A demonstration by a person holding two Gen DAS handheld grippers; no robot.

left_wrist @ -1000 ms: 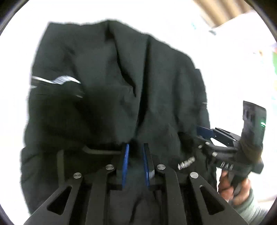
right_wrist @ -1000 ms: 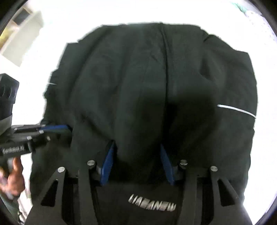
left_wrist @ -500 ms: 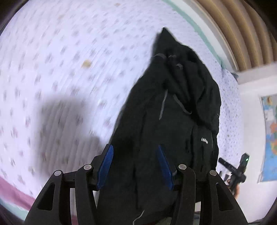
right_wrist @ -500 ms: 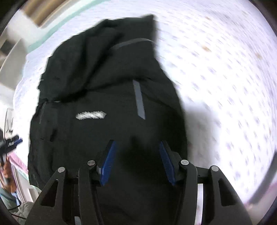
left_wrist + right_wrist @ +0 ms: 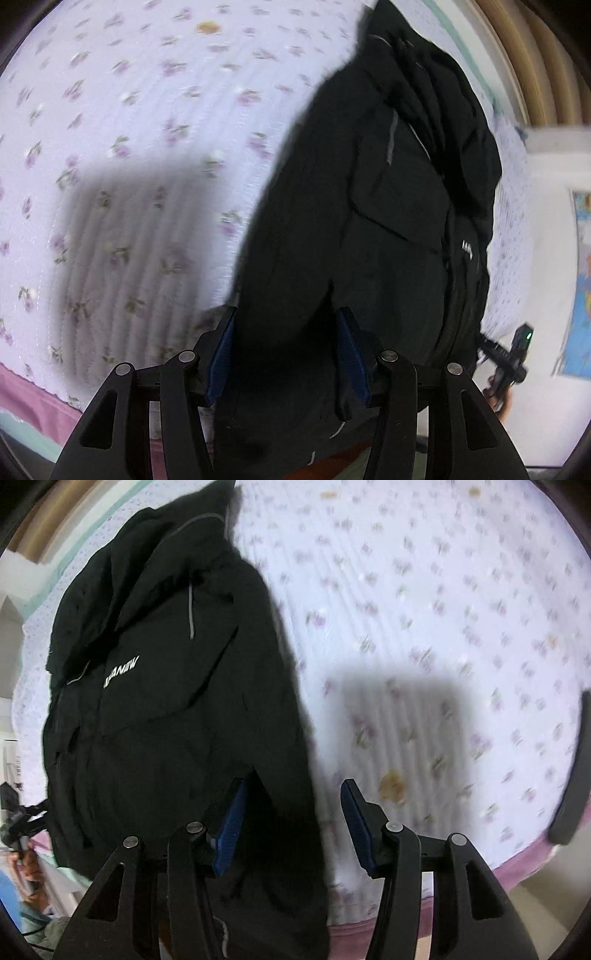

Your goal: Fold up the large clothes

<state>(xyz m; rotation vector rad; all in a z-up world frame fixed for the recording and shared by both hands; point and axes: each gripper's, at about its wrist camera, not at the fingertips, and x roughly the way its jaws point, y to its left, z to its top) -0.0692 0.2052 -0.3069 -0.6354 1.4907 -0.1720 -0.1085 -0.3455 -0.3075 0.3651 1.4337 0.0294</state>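
Black jacket (image 5: 369, 221) laid lengthwise on floral bedspread (image 5: 129, 129), hood end toward far edge, hem end hanging over near edge with pink trim. Body roughly narrowed, sleeves apparently turned in; grey reflective strips and white chest lettering facing up.

Left gripper (image 5: 284, 347) poised over hem end near front edge. Jaws parted about halfway, blue pads standing clear on either side of a fabric ridge; no pinch evident, nothing held.

Right gripper (image 5: 291, 823) poised over jacket's opposite long edge, near same front edge. Jaws parted to a similar width; one pad over black fabric, other over bare bedspread. Nothing gripped.

Other gripper visible small at frame margin in each wrist view, held in a hand.

Probable faults from here:
- Single-layer pick-up. Cause: pads closing on top layer only; lower layers left behind, fold skewed.
- Bedspread caught with jacket. Cause: right pad descending onto bare quilt beside the edge.
- Slide off front edge. Cause: overhanging hem weight, smooth shell fabric.
- Uneven fold line. Cause: mismatched grip points between both grippers.
- Sleeve spill-out. Cause: fast lift loosening tucked parts.
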